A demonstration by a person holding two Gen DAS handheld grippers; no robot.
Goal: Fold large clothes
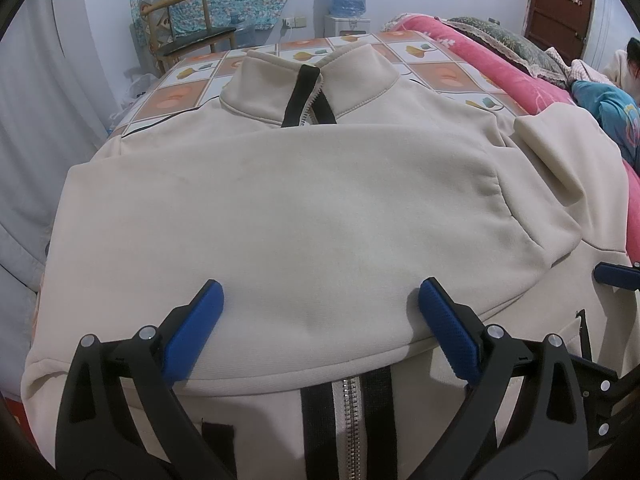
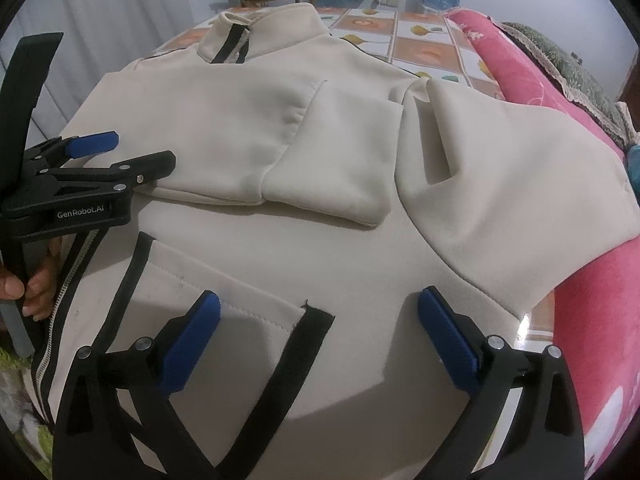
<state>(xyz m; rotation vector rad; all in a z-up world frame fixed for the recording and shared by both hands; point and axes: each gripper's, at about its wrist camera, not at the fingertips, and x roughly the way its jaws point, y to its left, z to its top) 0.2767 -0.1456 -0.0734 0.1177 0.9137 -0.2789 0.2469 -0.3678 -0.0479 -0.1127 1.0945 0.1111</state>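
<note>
Left wrist view, my left claw (image 1: 320, 300) spread above the cream jacket (image 1: 280, 208), right claw (image 2: 318, 312) spread too, holding nothing.

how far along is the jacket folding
Done: one sleeve is folded across the chest of the cream jacket, which lies zipper-up on the table. In hand: nothing; the left hand-held gripper and right hand-held gripper both hover open over the fabric. Left: the other sleeve still drapes outward, and the body is unfolded.
</note>
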